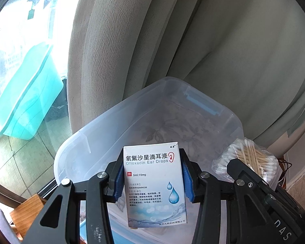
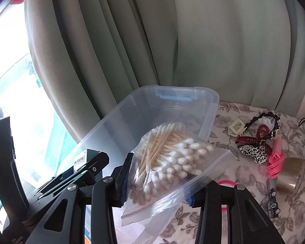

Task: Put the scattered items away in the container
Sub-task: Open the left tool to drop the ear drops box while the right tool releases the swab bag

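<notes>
My left gripper (image 1: 152,180) is shut on a white and blue ear drops box (image 1: 154,185), held upright over the near end of a clear plastic container (image 1: 103,130). Nothing lies inside the container, whose floor shows the floral cloth beneath. My right gripper (image 2: 156,181) is shut on a zip bag of cotton swabs (image 2: 168,158), held above the container's (image 2: 210,109) right rim. In the left wrist view the swab bag (image 1: 252,160) and the right gripper's black body show at the right. In the right wrist view the ear drops box (image 2: 80,159) peeks out at the left.
On the floral tablecloth (image 2: 223,122) to the right lie a cream hair clip (image 2: 236,128), a black headband (image 2: 272,120), a red claw clip (image 2: 258,134), a leopard bow (image 2: 254,152), a pink clip (image 2: 276,160), a tape roll (image 2: 292,172) and a toy car (image 2: 273,203). Curtains (image 2: 193,40) hang behind.
</notes>
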